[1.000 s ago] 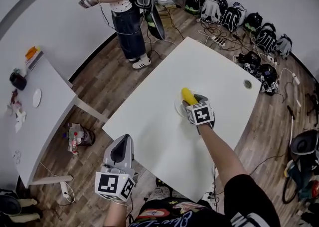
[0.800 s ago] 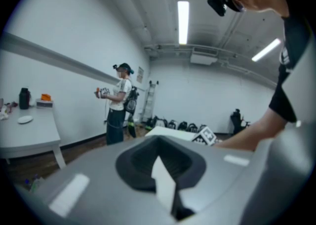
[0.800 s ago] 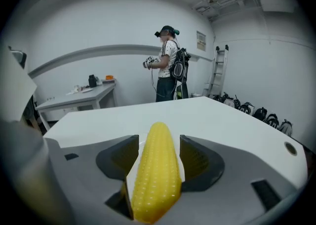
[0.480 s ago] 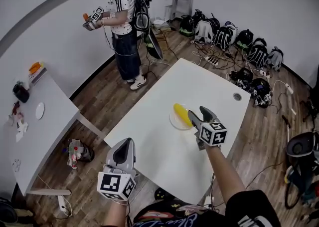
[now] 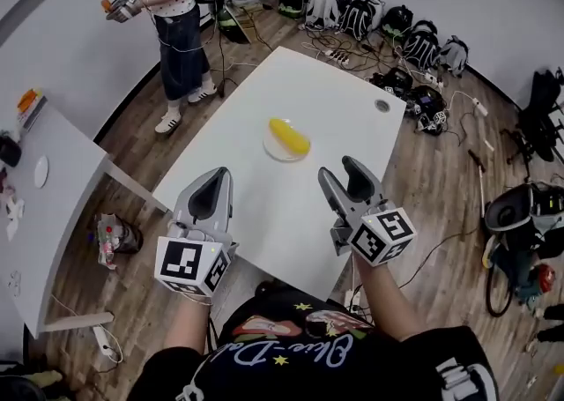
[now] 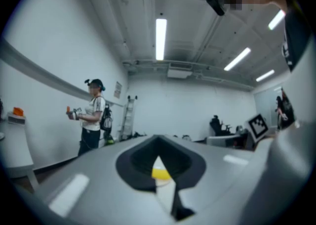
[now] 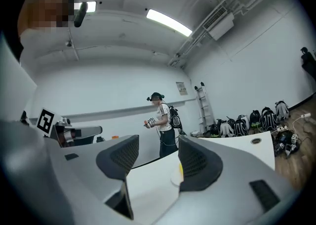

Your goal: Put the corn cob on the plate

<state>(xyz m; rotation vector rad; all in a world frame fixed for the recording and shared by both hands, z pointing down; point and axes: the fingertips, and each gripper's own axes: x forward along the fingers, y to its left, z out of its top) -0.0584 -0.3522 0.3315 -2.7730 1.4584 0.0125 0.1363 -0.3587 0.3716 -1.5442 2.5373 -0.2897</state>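
The corn cob (image 5: 289,137) lies on the plate (image 5: 274,152), out on the table (image 5: 238,196), well apart from both tongs. The left tongs (image 5: 215,182) are pressed together; the right tongs (image 5: 341,172) stand apart, holding nothing. The remaining risk is small: a careless reach could knock the round cob off the shallow plate

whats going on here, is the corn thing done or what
A person holds a two-jaw gripper in each hand at the near edge of a white table. The corn cob lies on the plate further out on the table, so the job looks done. Neither gripper touches it: the right gripper is open and empty, and the left gripper is shut on nothing. Another person stands by the far wall.
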